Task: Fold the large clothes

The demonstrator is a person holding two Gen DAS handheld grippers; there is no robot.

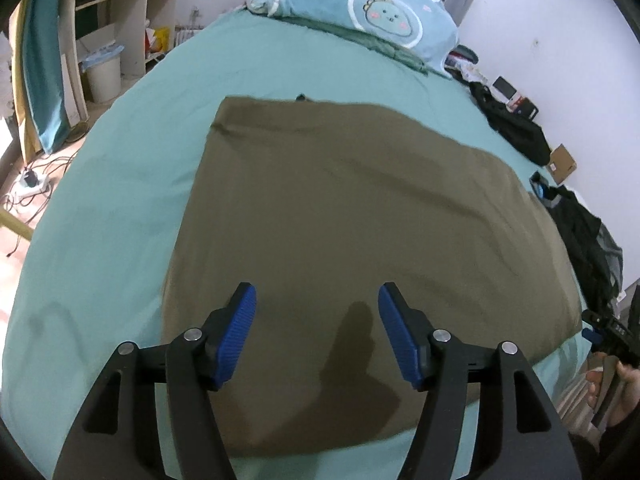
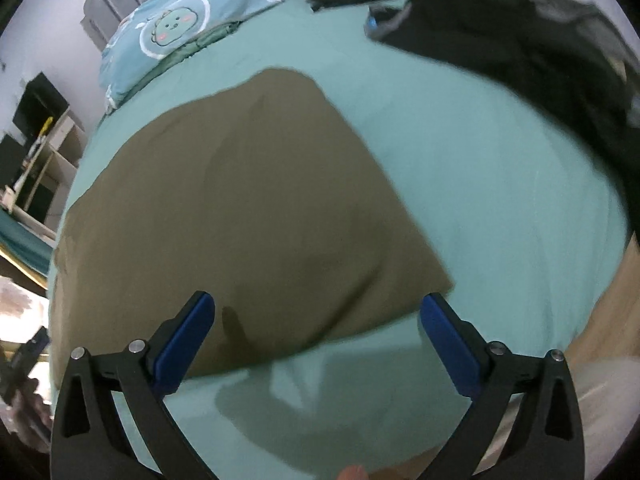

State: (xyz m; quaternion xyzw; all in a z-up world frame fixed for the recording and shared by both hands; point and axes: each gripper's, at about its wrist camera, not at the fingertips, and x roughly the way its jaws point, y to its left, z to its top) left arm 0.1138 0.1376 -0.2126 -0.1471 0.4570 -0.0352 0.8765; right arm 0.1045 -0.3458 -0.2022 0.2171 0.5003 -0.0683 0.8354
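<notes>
An olive-brown garment point(image 1: 340, 216) lies flat as a folded rectangle on the teal bed sheet point(image 1: 112, 208). It also shows in the right wrist view point(image 2: 248, 208). My left gripper point(image 1: 317, 296) is open and empty, held above the garment's near half. My right gripper point(image 2: 318, 308) is open and empty, above the garment's near right corner and the sheet in front of it. The right gripper also shows at the right edge of the left wrist view point(image 1: 608, 332), held in a hand.
A blue cartoon pillow point(image 1: 360, 8) lies at the head of the bed. Dark clothes point(image 2: 500, 40) are piled along the bed's right side by the wall. A desk point(image 1: 104, 8) and a white bin point(image 1: 103, 76) stand left of the bed.
</notes>
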